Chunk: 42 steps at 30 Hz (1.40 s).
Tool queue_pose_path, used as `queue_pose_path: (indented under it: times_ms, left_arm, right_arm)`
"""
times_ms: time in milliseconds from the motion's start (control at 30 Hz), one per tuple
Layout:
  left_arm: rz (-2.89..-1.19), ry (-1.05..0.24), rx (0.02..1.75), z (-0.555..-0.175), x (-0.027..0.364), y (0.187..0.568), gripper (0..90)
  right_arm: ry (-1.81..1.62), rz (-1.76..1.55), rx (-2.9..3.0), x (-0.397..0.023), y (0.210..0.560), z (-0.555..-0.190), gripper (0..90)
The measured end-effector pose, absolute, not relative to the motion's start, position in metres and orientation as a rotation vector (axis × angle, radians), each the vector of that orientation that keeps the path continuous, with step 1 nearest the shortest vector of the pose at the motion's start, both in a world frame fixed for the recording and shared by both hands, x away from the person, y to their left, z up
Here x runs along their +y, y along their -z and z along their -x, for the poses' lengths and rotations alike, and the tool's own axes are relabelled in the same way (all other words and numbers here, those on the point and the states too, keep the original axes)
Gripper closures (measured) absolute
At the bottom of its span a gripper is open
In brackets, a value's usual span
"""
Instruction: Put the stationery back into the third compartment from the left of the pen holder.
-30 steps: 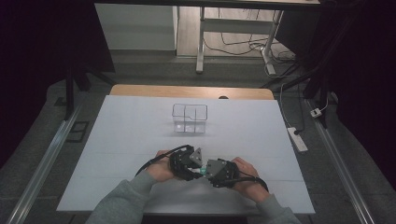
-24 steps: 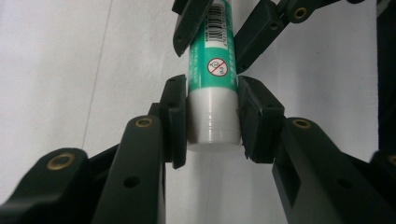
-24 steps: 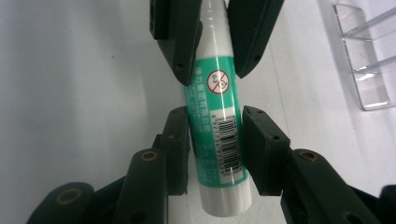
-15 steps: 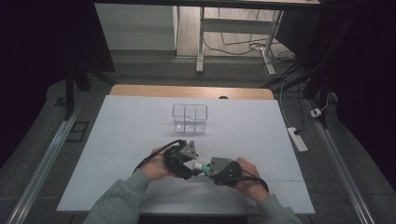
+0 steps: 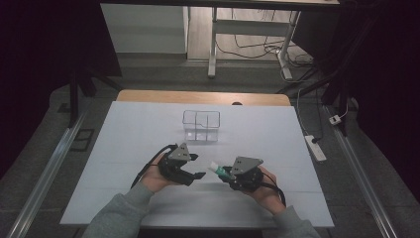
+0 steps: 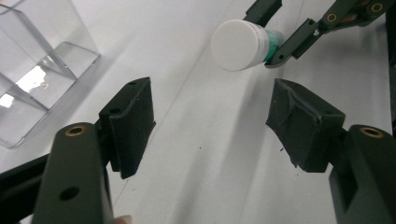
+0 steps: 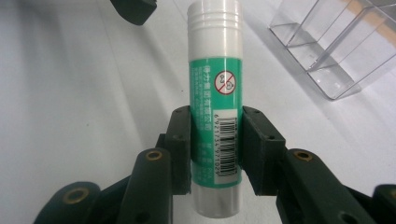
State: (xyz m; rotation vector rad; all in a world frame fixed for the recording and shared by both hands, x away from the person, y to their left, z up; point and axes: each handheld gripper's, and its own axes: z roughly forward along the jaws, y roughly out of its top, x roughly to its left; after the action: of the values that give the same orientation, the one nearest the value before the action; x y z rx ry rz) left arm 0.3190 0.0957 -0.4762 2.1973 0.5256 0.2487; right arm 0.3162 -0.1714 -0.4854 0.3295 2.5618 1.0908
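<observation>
A glue stick [image 5: 217, 169] with a green label and white cap [image 6: 240, 44] lies level above the white table. My right gripper [image 5: 225, 174] is shut on its lower body [image 7: 215, 107], the pads pressing on both sides, and its jaws have just closed a little tighter. My left gripper [image 5: 198, 166] is open a short way to the left of the cap. Its jaws have just been opening, with nothing between the pads [image 6: 133, 121]. The right gripper's jaws [image 6: 285, 35] show beyond it, around the stick.
A clear plastic organiser [image 5: 201, 126] with compartments stands on the table [image 5: 124, 139] behind the grippers, at left in the left gripper view [image 6: 37, 79] and upper right in the right gripper view [image 7: 336, 46]. A power strip [image 5: 315, 148] lies off the table's right edge.
The left gripper let go of the stick's cap end, opened, and drew back to the left. The right gripper keeps its hold on the stick and shifted slightly right.
</observation>
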Motion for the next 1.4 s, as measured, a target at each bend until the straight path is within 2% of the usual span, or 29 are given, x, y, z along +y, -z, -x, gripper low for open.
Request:
queue_pose_path:
  times_ms: [1067,1167,1267,1400]
  left_arm:
    - [-1.982,-0.144,0.606,-0.321,0.079,0.482,32.6]
    - [-1.961,-0.134,0.61,-0.322,0.076,0.483,36.6]
    - [-1.95,-0.139,0.606,-0.322,0.075,0.483,48.7]
    - [-1.928,-0.113,0.602,-0.322,0.076,0.481,57.8]
  right_arm:
    - [-1.326,-0.481,2.467,-0.162,0.488,-0.317,65.2]
    - [-1.334,-0.472,2.465,-0.159,0.489,-0.315,65.2]
    - [-1.343,-0.46,2.463,-0.155,0.49,-0.313,65.2]
    - [-1.341,-0.454,2.462,-0.152,0.492,-0.312,64.9]
